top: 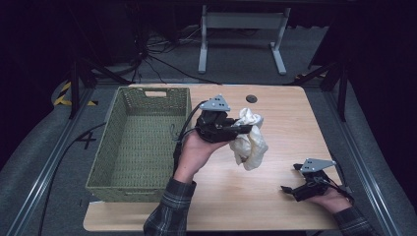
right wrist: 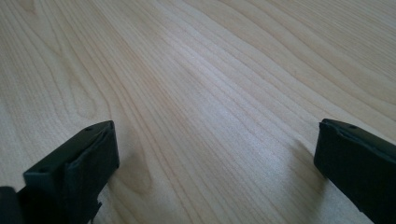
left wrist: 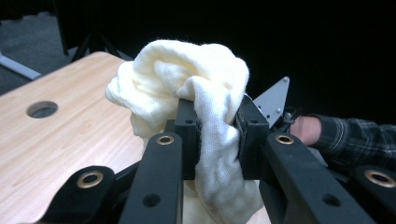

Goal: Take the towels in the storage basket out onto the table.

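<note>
A crumpled cream cloth (top: 250,140) hangs above the middle of the wooden table (top: 275,206). My left gripper (top: 244,130) is shut on it, jaws pointing right; in the left gripper view the cloth (left wrist: 187,79) bunches above and between the black pads (left wrist: 252,135). My right gripper (top: 291,191) rests low at the table's front right, its jaws wide open over bare wood (right wrist: 210,93) with nothing between them.
A green woven basket (top: 120,184) stands on the left part of the table, with nothing seen inside. A round cable hole (top: 251,98) sits near the far edge. A metal stand's legs (top: 241,44) and cables lie on the floor beyond.
</note>
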The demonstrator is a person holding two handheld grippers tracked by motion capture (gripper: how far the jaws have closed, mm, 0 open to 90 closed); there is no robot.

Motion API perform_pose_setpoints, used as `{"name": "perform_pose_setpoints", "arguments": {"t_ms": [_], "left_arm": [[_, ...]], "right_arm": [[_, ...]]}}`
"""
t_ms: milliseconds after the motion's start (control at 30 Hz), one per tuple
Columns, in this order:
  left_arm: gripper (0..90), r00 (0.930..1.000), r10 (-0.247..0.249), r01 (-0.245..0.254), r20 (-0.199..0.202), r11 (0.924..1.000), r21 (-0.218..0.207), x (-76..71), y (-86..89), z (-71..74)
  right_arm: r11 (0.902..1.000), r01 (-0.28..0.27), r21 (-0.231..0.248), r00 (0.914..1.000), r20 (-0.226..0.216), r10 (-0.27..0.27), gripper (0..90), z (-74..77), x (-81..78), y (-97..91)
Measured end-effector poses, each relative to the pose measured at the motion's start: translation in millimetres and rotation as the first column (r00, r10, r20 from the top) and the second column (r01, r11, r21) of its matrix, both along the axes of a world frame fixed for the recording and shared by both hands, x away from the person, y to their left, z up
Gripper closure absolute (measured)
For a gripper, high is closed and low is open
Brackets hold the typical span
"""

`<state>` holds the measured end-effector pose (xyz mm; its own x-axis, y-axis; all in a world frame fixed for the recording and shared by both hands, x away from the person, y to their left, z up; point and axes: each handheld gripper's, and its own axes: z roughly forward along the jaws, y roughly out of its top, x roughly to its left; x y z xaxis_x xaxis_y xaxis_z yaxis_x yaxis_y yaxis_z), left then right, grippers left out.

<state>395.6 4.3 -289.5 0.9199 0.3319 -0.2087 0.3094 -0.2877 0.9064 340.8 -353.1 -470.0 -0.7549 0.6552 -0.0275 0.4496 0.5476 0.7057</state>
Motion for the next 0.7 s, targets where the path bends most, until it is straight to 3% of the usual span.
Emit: {"name": "perform_pose_setpoints", "arguments": {"t_ms": [400,700], "left_arm": [[75.1,0.9973,-0.054,0.059,-0.049,0.9936,0.097,-2.3,-39.2,-40.0],[75.0,0.9928,-0.068,0.086,-0.099,0.9774,0.193,2.2,-66.5,-83.1]], "right_arm": [[1.0000,-0.001,-0.001,1.0000,0.000,0.001,0.2,0.1,0.0,-0.1],[1.0000,-0.001,-0.001,1.0000,0.000,0.001,0.2,0.1,0.0,0.0]]}}
